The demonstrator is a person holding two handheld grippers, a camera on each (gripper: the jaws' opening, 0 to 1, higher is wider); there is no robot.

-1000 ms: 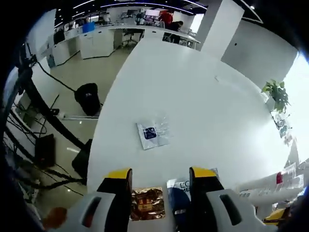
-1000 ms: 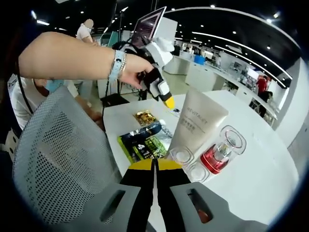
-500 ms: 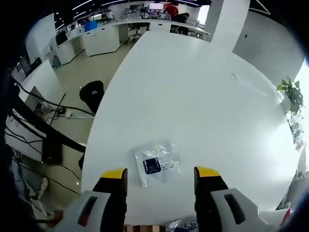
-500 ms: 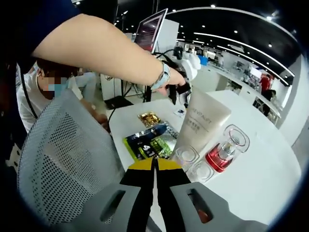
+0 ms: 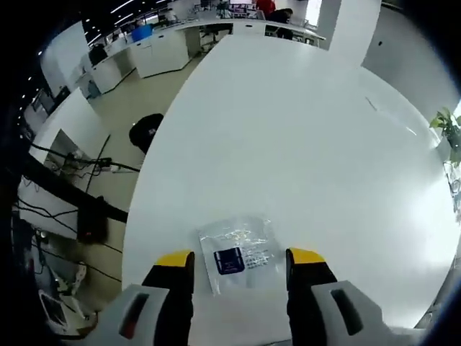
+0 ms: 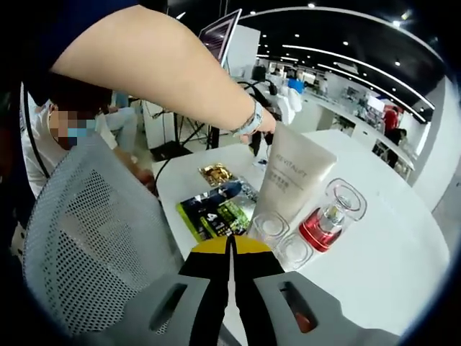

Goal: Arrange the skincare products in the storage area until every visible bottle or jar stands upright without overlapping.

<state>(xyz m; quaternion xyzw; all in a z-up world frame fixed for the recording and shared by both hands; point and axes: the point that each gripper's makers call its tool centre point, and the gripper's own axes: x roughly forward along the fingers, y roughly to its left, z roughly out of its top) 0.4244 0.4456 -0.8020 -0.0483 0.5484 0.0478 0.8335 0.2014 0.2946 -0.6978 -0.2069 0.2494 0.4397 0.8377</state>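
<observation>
The clear sachet [image 5: 238, 252] with the dark blue label lies flat on the white tabletop [image 5: 302, 144], straight ahead of the left gripper [image 5: 239, 257] and squarely in the gap between its yellow-tipped fingers [image 5: 175, 261]. The fingers are spread wide and hold nothing; the sachet looks to sit just under and between their tips, with one edge close to the left-hand fingertip. It is roughly square, turned slightly askew to the fingers, so there is no long axis to line up with. I would judge that the left gripper is by far the nearer one for picking it up, needing only to come down and close.

The other products stand together in front of the right gripper [image 6: 230, 245], whose fingers [image 6: 210, 254] are pressed together with nothing between them. There the white tube [image 6: 292, 184] stands on its cap, with a red bottle in a clear case [image 6: 328, 216] just beside it and two small clear jars [image 6: 274, 231] at their base. Flat packets, a green and black one [image 6: 216, 214] and a gold one [image 6: 215, 173], lie next to them towards the mesh chair back [image 6: 101, 231]. The person's arm [image 6: 158, 68] reaches across above that group towards the far end of the tabletop.
</observation>
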